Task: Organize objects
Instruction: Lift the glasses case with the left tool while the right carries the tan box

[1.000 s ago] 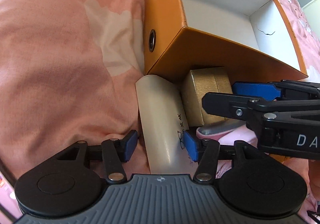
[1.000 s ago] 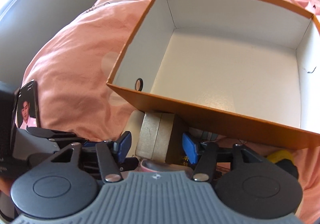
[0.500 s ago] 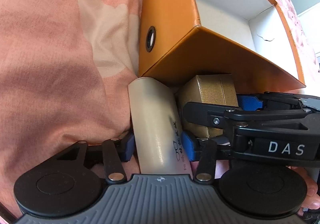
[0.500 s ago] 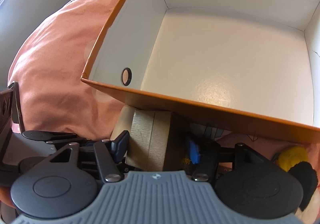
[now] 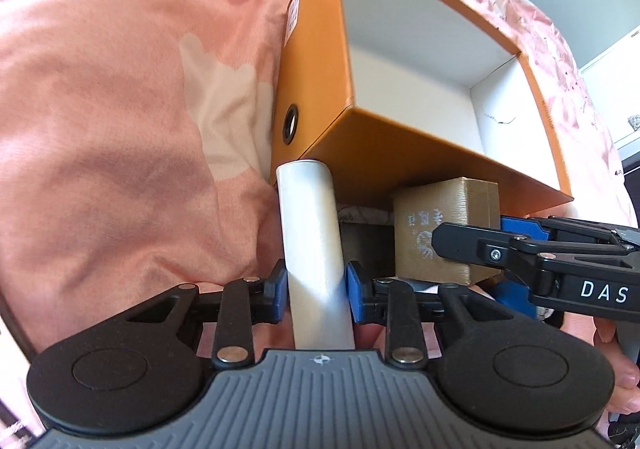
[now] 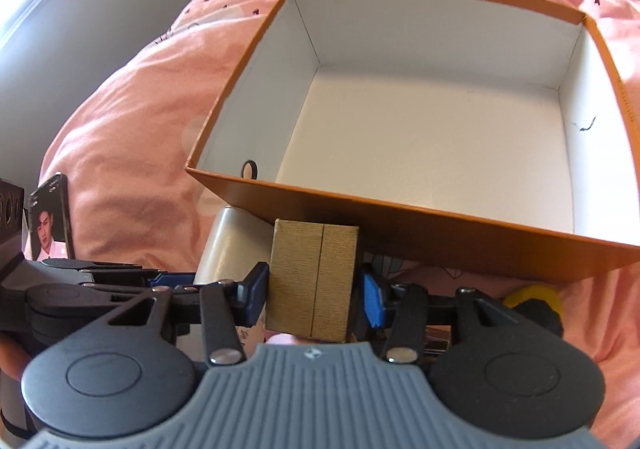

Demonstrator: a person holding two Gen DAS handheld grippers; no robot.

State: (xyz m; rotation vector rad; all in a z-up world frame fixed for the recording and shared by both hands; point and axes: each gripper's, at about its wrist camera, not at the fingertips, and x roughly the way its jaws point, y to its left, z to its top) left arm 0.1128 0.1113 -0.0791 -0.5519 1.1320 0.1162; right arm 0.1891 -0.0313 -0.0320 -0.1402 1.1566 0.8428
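My left gripper (image 5: 316, 287) is shut on a cream cylindrical case (image 5: 310, 233), lifted so its far end sits by the near corner of the orange box (image 5: 316, 61). My right gripper (image 6: 314, 291) is shut on a gold textured box (image 6: 314, 281), held just before the orange box's near wall (image 6: 440, 237). The orange box is open, its white inside empty. In the left wrist view the gold box (image 5: 444, 217) and right gripper (image 5: 492, 243) show at the right. The cream case (image 6: 228, 245) shows left of the gold box in the right wrist view.
Everything lies on a pink bedcover (image 5: 120, 121). A phone (image 6: 50, 225) stands at the left in the right wrist view. A yellow and black object (image 6: 534, 305) lies at the right below the orange box. A grey wall (image 6: 100, 9) is behind the bed.
Both grippers closed on their objects and lifted them: the left on the cream case, the right on the gold box. Both now sit higher against the orange box's near wall.
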